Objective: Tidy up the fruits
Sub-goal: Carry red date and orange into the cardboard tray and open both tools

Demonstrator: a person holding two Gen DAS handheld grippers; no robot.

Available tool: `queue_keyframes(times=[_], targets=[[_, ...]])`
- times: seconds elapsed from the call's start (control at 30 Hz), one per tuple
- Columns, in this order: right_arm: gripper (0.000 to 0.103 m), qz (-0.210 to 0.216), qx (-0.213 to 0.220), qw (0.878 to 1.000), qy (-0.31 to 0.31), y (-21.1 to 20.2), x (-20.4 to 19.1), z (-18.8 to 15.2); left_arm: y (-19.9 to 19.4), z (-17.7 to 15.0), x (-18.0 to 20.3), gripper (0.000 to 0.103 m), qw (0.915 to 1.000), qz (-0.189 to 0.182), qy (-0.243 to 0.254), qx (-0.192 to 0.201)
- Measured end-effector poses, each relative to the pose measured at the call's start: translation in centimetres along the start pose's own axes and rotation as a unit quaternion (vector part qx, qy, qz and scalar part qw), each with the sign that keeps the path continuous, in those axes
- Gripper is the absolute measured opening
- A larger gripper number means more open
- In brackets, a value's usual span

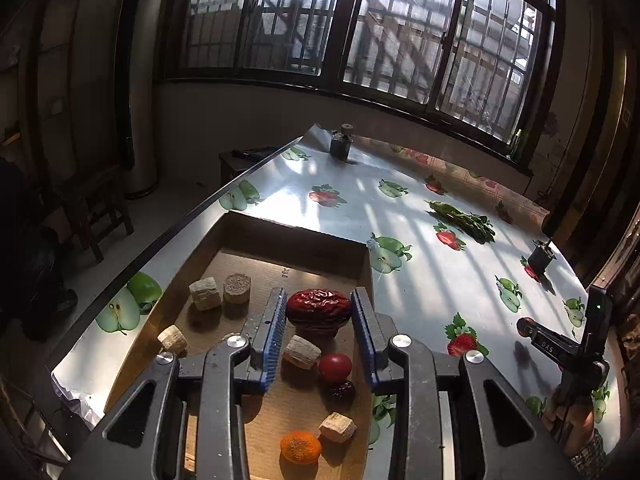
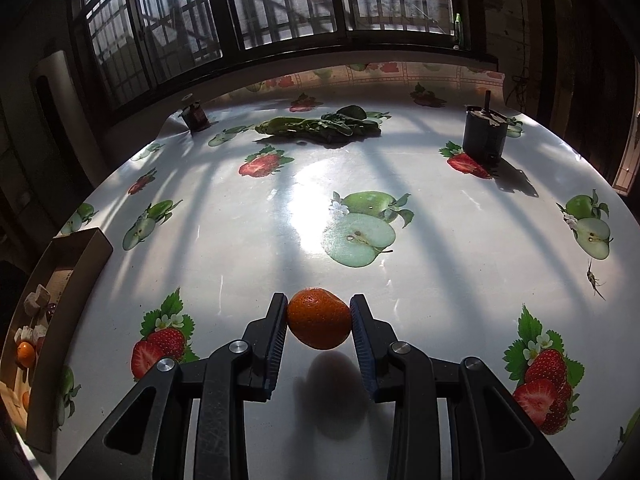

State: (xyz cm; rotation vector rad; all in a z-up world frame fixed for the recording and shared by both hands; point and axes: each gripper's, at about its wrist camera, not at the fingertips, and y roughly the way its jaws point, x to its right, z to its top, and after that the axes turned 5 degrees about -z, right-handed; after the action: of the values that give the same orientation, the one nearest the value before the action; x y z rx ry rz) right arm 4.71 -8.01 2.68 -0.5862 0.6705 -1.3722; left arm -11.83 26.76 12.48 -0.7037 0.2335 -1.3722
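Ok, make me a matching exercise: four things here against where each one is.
Things:
1. red date
2. orange
3. leafy greens
4. small red tomato

Places:
A. lying in the cardboard box
B. gripped by the left tongs
C. loose on the tablecloth near the window
D. gripped by the right tongs

Pairs: 1-B, 2-D, 3-C, 4-A

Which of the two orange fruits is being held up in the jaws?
The orange fruit over the table, pinched by the right gripper. The other orange fruit lies loose in the cardboard box.
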Motion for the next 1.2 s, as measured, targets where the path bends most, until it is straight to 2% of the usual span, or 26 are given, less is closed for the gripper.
queue_keyframes(times=[0.13,0.3,0.43,0.53,0.67,0.9,1.03,1.2], targets=[[0.034,-0.004,0.003,1.0,-0.01,-0.3,-0.8,-0.3,-0.6,-0.4,-1.9,0.032,0.9998,0.005,-0.021,0.003],[0.034,-0.005,0.024,0.999,-0.033,-2.1,-2.5,-0.4,0.0,-1.1,-2.5,0.032,0.9996,0.0,-0.027,-0.007],[0.034,0.037,0.027,0.999,-0.027,-4.4,-4.7,-0.5,0.6,-1.5,-3.4,0.032,0.9993,0.005,-0.033,-0.018],[0.035,0.08,0.032,0.996,-0.039,-6.6,-7.7,-0.7,1.0,-1.7,-4.9,0.032,0.9985,0.005,-0.048,-0.026],[0.035,0.13,0.037,0.987,-0.091,-9.3,-13.3,-1.6,2.0,-1.9,-6.9,0.032,0.9965,0.002,-0.074,-0.04],[0.035,0.212,-0.002,0.96,-0.181,-10.3,-23.6,-4.9,3.6,-2.3,-8.4,0.032,0.9946,-0.007,-0.087,-0.056],[0.035,0.225,-0.017,0.948,-0.224,-9.7,-27.9,-6.8,4.3,-2.7,-8.6,0.032,0.9944,-0.005,-0.082,-0.067],[0.035,0.193,-0.011,0.944,-0.266,-8.4,-30.4,-7.8,4.2,-3.0,-9.3,0.032,0.9924,0.0,-0.086,-0.087]])
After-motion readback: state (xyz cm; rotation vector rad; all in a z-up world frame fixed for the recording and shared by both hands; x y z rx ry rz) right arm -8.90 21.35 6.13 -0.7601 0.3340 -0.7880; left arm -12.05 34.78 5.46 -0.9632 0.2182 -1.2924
